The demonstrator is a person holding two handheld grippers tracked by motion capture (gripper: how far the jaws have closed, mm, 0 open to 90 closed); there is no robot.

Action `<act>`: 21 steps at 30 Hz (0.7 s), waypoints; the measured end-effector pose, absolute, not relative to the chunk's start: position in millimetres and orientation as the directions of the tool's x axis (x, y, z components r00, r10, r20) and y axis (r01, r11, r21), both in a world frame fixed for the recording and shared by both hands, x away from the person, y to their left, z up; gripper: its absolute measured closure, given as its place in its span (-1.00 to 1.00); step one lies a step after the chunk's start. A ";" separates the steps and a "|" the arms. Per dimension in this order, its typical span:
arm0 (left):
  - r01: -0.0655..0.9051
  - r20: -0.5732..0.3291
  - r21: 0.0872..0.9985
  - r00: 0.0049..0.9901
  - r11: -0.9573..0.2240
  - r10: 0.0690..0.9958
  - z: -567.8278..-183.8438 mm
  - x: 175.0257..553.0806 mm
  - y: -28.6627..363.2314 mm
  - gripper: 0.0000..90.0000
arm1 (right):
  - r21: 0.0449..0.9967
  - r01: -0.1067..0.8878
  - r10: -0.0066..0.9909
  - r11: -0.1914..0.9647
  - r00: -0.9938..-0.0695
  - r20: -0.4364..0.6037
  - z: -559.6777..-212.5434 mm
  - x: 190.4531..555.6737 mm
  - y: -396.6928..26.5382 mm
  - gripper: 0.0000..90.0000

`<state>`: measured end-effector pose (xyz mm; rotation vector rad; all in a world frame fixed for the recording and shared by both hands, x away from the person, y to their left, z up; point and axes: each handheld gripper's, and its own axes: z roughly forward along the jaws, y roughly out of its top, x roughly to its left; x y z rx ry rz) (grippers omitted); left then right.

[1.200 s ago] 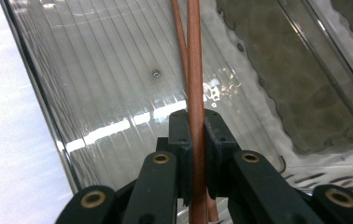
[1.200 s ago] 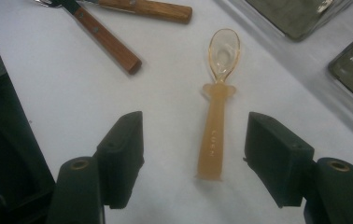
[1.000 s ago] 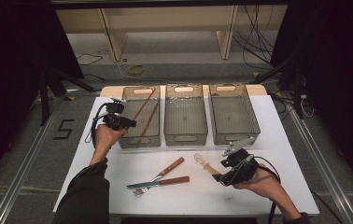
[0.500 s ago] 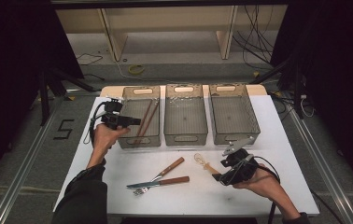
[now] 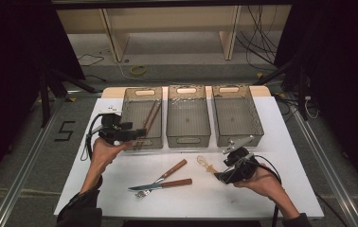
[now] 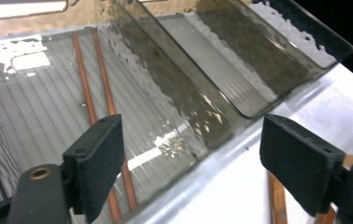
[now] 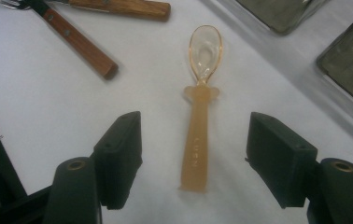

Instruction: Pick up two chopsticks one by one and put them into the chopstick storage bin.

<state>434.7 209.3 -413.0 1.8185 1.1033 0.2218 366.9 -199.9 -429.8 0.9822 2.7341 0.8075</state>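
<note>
Right gripper view: the spoon (image 7: 201, 116) lies flat on the white surface (image 7: 48, 107), its handle between the spread jaws of the right gripper (image 7: 193, 163), pads not touching it.

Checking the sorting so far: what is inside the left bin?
Two brown chopsticks lie on the floor of the left bin. Their near ends pass behind the left tongs; nothing else shows inside.
</note>
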 end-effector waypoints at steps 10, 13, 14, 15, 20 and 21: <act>0.538 -0.279 0.832 0.620 -0.139 0.733 -427.4 388.4 202.0 -0.63 | 0.498 0.586 0.651 0.639 -0.757 0.056 -438.5 379.8 -195.2 -0.21; 0.522 -0.270 0.840 0.637 -0.146 0.722 -429.9 375.3 195.6 -0.64 | 0.493 0.588 0.651 0.641 -0.757 0.057 -439.2 380.8 -194.2 -0.21; 0.516 -0.266 0.843 0.647 -0.154 0.715 -430.8 370.1 193.0 -0.64 | 0.491 0.592 0.654 0.639 -0.754 0.059 -439.5 380.9 -193.4 -0.21; 0.511 -0.257 0.844 0.653 -0.164 0.712 -431.3 367.5 191.9 -0.65 | 0.485 0.592 0.651 0.643 -0.756 0.060 -440.1 381.3 -192.7 -0.21; 0.502 -0.246 0.847 0.662 -0.175 0.708 -436.1 351.9 188.7 -0.65 | 0.469 0.590 0.646 0.657 -0.761 0.053 -443.0 381.5 -188.0 -0.18; 0.500 -0.243 0.848 0.663 -0.176 0.709 -437.1 350.0 188.2 -0.65 | 0.464 0.593 0.646 0.659 -0.762 0.056 -444.3 381.9 -186.5 -0.17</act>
